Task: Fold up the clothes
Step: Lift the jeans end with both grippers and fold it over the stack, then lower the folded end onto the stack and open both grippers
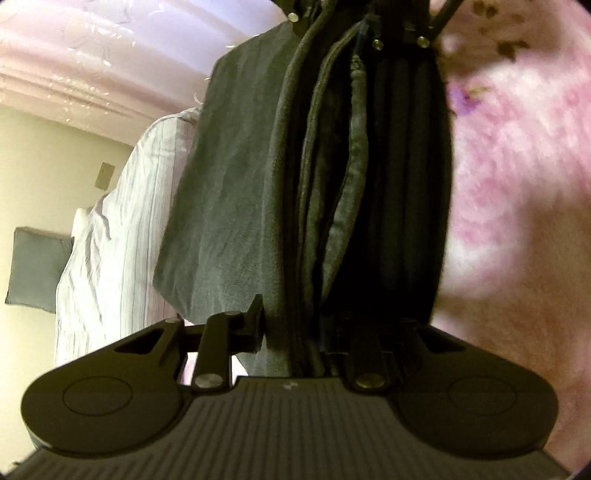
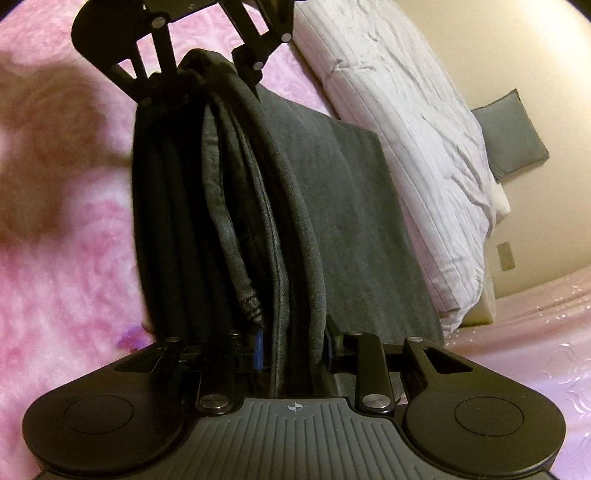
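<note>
A dark grey pair of jeans, folded into several layers, is stretched between my two grippers above a pink fluffy blanket. My left gripper is shut on one end of the folded jeans. My right gripper is shut on the other end of the jeans. Each gripper shows at the top of the other's view: the right gripper in the left wrist view, the left gripper in the right wrist view. The fingertips are mostly buried in the cloth.
A white striped pillow lies on the bed beside the jeans and also shows in the left wrist view. A grey cushion leans on the cream wall. The bed's pink edge runs along the side.
</note>
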`<state>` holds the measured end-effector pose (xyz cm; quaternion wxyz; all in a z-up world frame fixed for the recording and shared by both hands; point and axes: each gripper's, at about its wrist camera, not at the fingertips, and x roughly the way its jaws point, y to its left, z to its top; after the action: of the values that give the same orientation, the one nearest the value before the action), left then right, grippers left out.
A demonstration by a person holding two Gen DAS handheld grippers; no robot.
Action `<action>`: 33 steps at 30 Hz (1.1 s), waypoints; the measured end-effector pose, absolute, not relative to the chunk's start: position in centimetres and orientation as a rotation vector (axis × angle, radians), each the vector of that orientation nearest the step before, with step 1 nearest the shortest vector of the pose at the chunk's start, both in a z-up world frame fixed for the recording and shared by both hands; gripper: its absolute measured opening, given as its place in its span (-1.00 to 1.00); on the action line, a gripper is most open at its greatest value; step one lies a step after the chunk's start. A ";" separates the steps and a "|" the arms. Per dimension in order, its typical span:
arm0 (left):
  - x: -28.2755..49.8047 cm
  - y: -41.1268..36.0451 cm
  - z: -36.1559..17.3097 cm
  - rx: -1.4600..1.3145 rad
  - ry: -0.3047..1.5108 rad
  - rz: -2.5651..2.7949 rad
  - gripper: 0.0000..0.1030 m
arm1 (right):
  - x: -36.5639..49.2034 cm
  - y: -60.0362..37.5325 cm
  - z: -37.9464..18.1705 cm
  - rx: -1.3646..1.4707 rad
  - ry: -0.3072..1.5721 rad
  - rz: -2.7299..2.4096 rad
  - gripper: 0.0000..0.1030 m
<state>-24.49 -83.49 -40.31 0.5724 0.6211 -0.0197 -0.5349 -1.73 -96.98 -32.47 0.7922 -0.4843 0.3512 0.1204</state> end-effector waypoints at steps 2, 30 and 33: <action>-24.8 -83.0 -40.2 1.437 -0.054 -1.244 -0.56 | -2.4 -96.2 -32.4 -1.033 0.748 0.238 -0.45; -19.4 -82.7 -33.3 0.757 0.654 -1.243 -0.39 | -3.7 -103.3 -26.6 0.046 0.886 -0.021 -0.37; -19.7 -83.8 -35.1 0.787 0.706 -1.247 -0.43 | -3.5 -104.8 -29.3 0.155 0.946 -0.029 -0.40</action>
<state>-19.67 -83.85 -35.12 0.6839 0.3512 0.3151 -0.5564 -3.54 -104.82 -29.34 0.8873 0.0747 0.4550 -0.0141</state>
